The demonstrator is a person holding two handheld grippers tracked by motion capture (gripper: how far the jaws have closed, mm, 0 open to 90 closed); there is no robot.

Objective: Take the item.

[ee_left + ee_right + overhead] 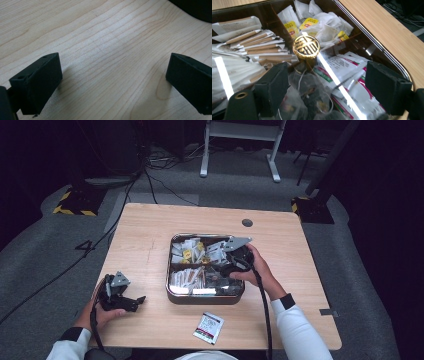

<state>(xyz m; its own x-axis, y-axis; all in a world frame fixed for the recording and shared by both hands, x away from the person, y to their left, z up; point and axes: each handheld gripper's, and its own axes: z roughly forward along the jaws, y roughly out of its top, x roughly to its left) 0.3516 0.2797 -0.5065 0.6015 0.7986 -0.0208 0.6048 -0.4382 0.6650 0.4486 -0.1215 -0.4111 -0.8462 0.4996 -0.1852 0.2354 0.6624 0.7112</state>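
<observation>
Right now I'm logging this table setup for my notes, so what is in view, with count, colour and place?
Square divided metal tray with clear lid: one, silvery, table centre.
Round gold lid knob: one, lid centre.
Paper-wrapped sticks: several, tan and white, one compartment.
White and yellow sachets: many, another compartment.
Red and white packet: one, on the table near the front edge.
Light wooden table: one.
Left hand-held gripper: black, open, over bare wood.
Right hand-held gripper: black, open, over the lid.

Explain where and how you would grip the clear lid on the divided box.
Grip the gold knob at the centre of the clear lid, coming straight down with the open right gripper. The lid lies flat and smooth; the knob is probably its only raised part.
</observation>
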